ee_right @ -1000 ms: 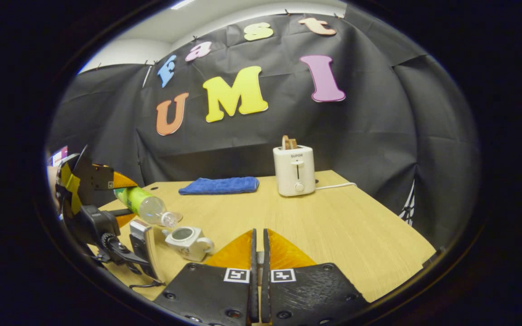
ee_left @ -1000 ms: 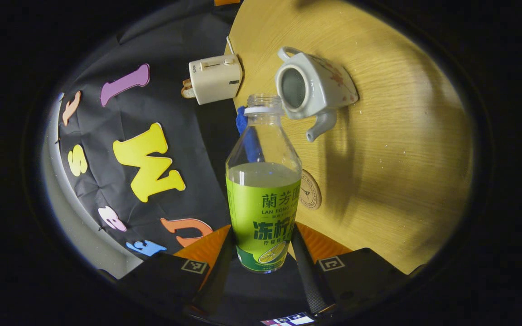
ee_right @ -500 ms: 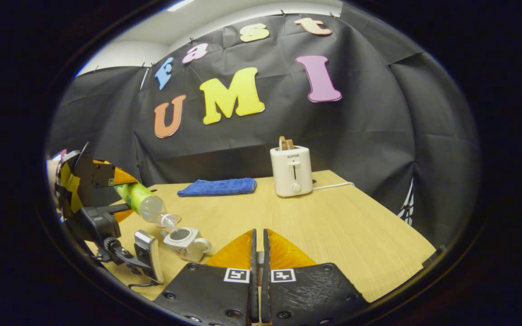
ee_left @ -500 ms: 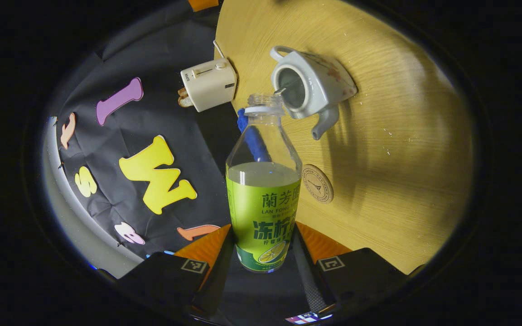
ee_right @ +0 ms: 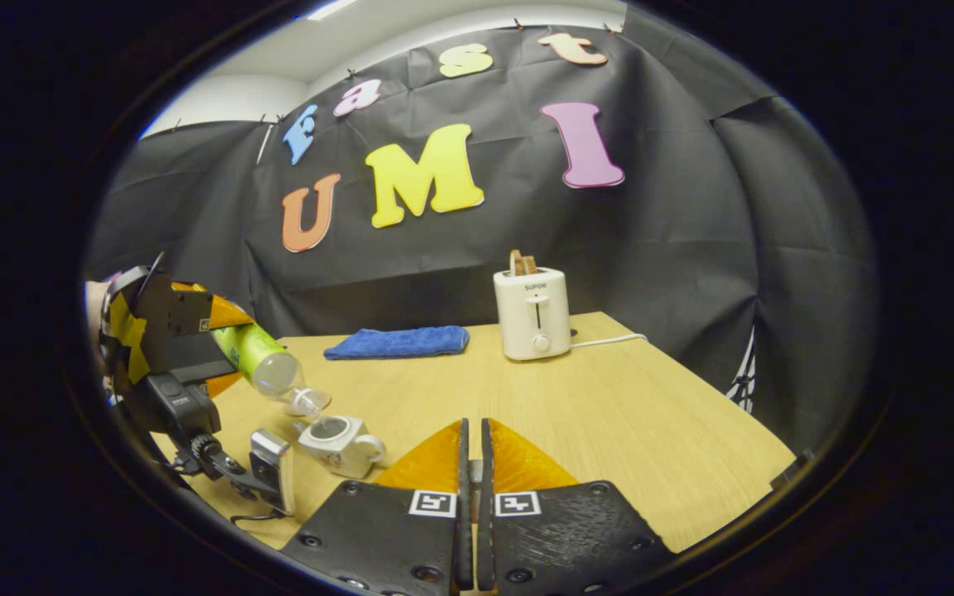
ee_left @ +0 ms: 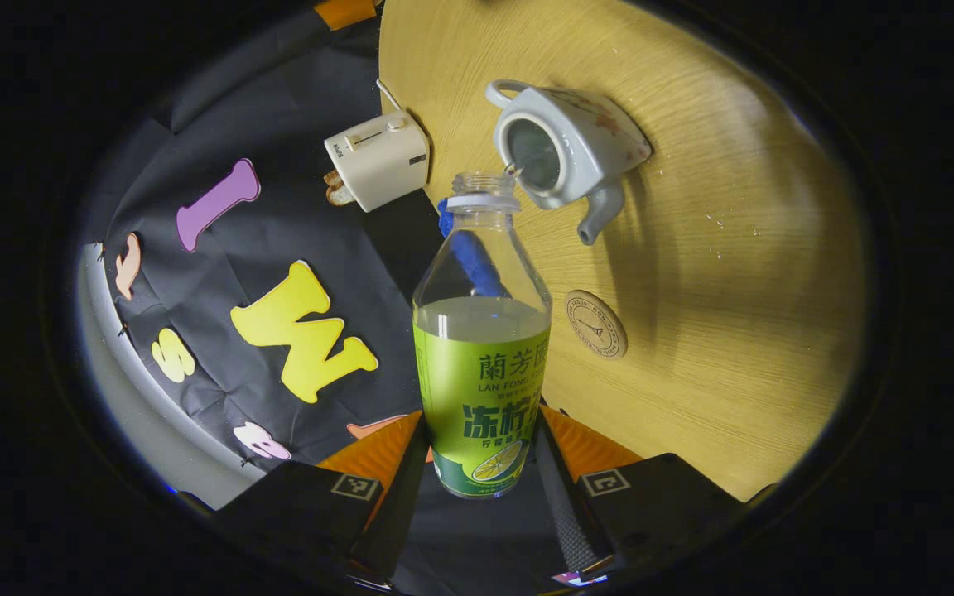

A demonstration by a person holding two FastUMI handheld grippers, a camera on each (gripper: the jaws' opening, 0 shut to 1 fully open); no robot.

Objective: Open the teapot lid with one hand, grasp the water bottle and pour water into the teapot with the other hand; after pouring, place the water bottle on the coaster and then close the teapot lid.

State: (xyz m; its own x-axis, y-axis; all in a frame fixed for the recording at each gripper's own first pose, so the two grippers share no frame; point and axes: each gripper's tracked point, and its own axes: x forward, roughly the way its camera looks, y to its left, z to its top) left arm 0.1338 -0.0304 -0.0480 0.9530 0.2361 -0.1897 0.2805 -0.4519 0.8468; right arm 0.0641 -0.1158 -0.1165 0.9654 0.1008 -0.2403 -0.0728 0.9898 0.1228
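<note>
My left gripper [ee_left: 481,430] is shut on the lower part of a green-labelled water bottle [ee_left: 481,364]. The bottle is tipped, its uncapped mouth just above the lidless opening of the white teapot [ee_left: 576,145], and a thin stream runs in. A round coaster [ee_left: 595,324] lies on the table beside the teapot. The right gripper view has the teapot [ee_right: 336,443] at lower left, with the bottle [ee_right: 266,364] slanting down to it from the left gripper [ee_right: 195,331]. My right gripper [ee_right: 470,439] is raised above the table, shut with a thin slit; a pale sliver, seemingly the lid's knob, shows in it.
A white toaster [ee_right: 533,313] with a cord stands at the back of the wooden table [ee_right: 609,397]. A folded blue cloth [ee_right: 398,340] lies along the back edge, to the left of the toaster. Black cloth walls close in the back and the right side.
The left gripper has tipped the bottle a little further toward the teapot, and a thin stream has begun running from its mouth. The right gripper has hardly moved.
</note>
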